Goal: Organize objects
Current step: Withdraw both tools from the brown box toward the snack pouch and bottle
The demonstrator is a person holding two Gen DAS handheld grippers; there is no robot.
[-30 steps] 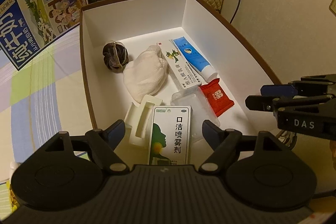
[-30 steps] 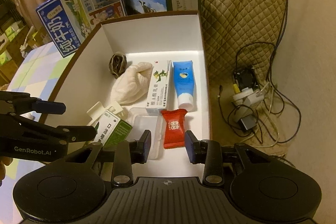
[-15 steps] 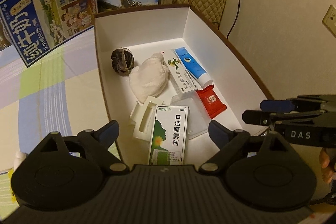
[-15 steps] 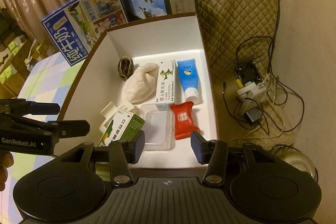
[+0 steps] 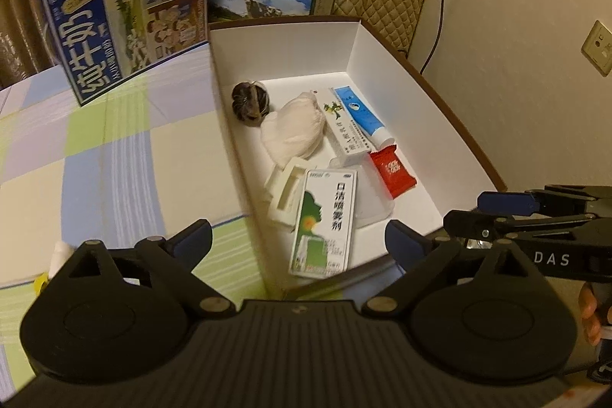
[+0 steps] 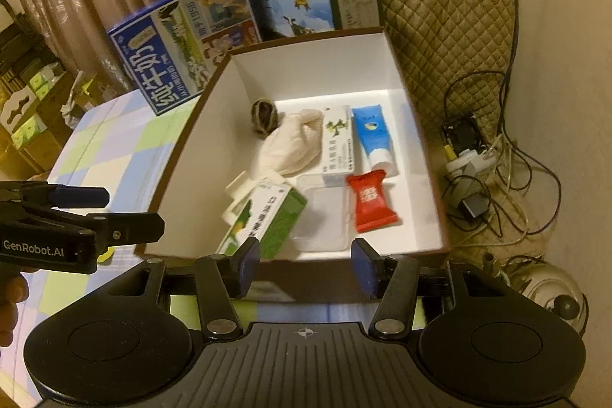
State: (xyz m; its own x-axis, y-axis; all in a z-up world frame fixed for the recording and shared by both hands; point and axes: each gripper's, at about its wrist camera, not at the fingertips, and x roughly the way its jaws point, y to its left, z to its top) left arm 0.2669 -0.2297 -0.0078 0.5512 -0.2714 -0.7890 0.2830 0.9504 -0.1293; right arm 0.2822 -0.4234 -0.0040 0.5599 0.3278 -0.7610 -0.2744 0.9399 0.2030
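White walls of the storage box [image 5: 401, 83] now sit well ahead of both tools rather than beneath them: over the last second each tool has drawn back and up, so the near rim lies just beyond the fingertips and more of the checked table [image 5: 114, 148] shows. The left tool [image 5: 298, 239] is spread wide and carries nothing; directly ahead of it, just inside the near rim, lies the green-and-white mouth spray carton [image 5: 325, 220], resting partly on a white moulded insert [image 5: 285, 192] and a clear plastic tray [image 6: 323, 213]. The right tool [image 6: 304, 268] is likewise spread, somewhat wider than a second ago, and empty, with the red candy packet [image 6: 369, 199] a little ahead of its right finger. Farther ahead lie the ointment carton [image 6: 338, 140], blue tube [image 6: 373, 134], white cloth bundle [image 6: 292, 148] and a dark netted ball [image 6: 264, 115]. With everything in the box and both tools retreating empty, the sorting looks finished or close to it.
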